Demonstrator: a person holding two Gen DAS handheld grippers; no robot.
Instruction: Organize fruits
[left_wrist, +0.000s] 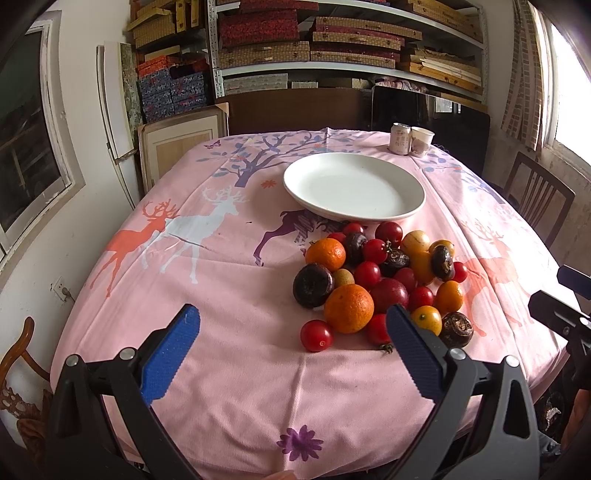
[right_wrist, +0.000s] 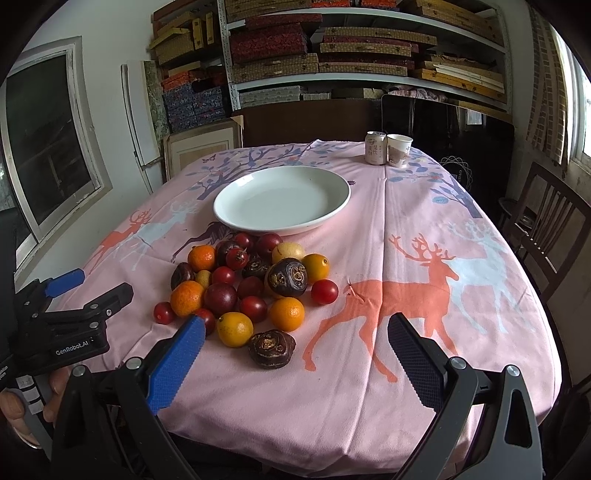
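A pile of fruit (left_wrist: 384, 280) lies on the pink tablecloth: oranges, red cherry tomatoes, dark water chestnuts and yellow kumquats. It also shows in the right wrist view (right_wrist: 247, 288). An empty white plate (left_wrist: 354, 186) (right_wrist: 282, 199) sits just behind the pile. My left gripper (left_wrist: 293, 321) is open and empty, above the cloth at the near left of the pile. My right gripper (right_wrist: 295, 332) is open and empty, near a water chestnut (right_wrist: 271, 349) at the pile's front. The left gripper also shows at the left edge of the right wrist view (right_wrist: 90, 286).
A drink can (left_wrist: 400, 138) (right_wrist: 375, 147) and a paper cup (left_wrist: 421, 141) (right_wrist: 399, 149) stand at the table's far edge. Wooden chairs (right_wrist: 550, 229) stand to the right and one (left_wrist: 22, 373) at the near left. Shelves of boxes fill the back wall.
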